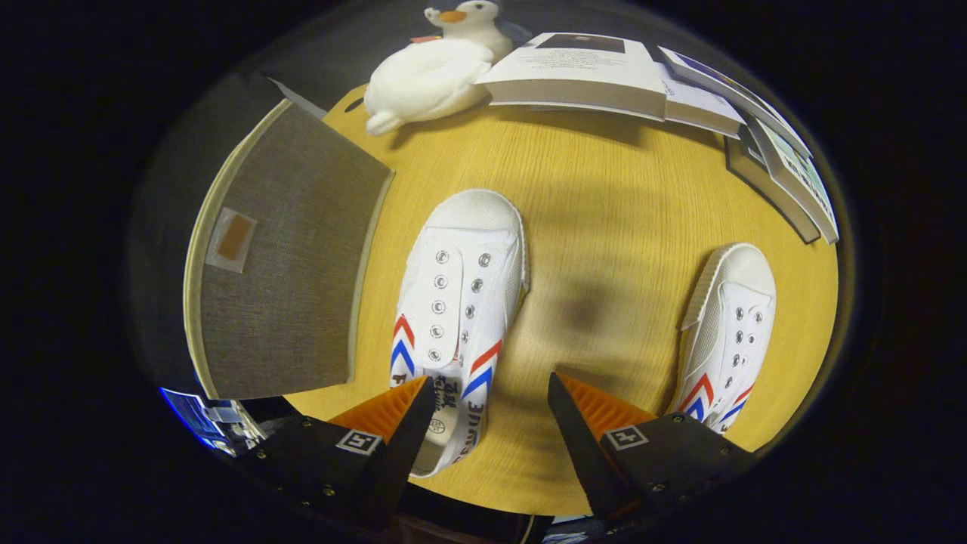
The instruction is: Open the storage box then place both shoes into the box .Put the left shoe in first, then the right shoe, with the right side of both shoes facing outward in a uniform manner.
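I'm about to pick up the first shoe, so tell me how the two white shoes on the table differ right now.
The nearer shoe lies beside the grey storage box, its heel end running down between the fingers of the open tool; the farther shoe sits out past the other finger, away from the box. The nearer shoe shows its full top and opening; the farther shoe is partly hidden at the heel. Both are white, laceless, with red and blue chevrons, toes pointing away.
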`<state>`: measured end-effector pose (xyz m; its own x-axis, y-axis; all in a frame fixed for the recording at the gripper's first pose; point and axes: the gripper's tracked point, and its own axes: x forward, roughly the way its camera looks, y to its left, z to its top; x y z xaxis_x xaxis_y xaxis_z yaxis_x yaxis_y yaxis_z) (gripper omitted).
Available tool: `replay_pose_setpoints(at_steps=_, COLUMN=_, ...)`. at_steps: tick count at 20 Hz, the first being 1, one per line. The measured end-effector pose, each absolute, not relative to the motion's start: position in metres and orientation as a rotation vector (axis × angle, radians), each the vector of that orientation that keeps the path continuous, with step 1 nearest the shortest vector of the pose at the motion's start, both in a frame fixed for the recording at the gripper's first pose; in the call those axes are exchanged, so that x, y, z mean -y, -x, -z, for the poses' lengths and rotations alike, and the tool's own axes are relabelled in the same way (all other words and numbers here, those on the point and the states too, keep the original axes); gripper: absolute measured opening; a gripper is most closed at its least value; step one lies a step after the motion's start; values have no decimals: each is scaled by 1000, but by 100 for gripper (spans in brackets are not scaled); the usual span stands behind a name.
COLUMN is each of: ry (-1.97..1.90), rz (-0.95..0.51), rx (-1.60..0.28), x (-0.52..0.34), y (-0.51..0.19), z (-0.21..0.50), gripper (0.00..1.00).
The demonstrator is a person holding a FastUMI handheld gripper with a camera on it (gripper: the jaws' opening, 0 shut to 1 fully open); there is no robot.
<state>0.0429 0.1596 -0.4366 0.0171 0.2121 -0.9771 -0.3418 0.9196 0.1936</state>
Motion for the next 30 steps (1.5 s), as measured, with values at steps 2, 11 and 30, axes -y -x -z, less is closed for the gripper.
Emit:
replay_pose_setpoints(at_steps=2, ry=130, rz=-427, rx=-1497, x=-164, y=-42, z=446, gripper=84)
replay_pose_setpoints(at_steps=11, ry=-3, rz=-439, rx=-1511, x=-174, y=-37, z=440, gripper=5)
replay_pose_setpoints(at_steps=30, ry=-49, rz=-488, rx=-1470, x=-193, y=-54, z=287, gripper=4)
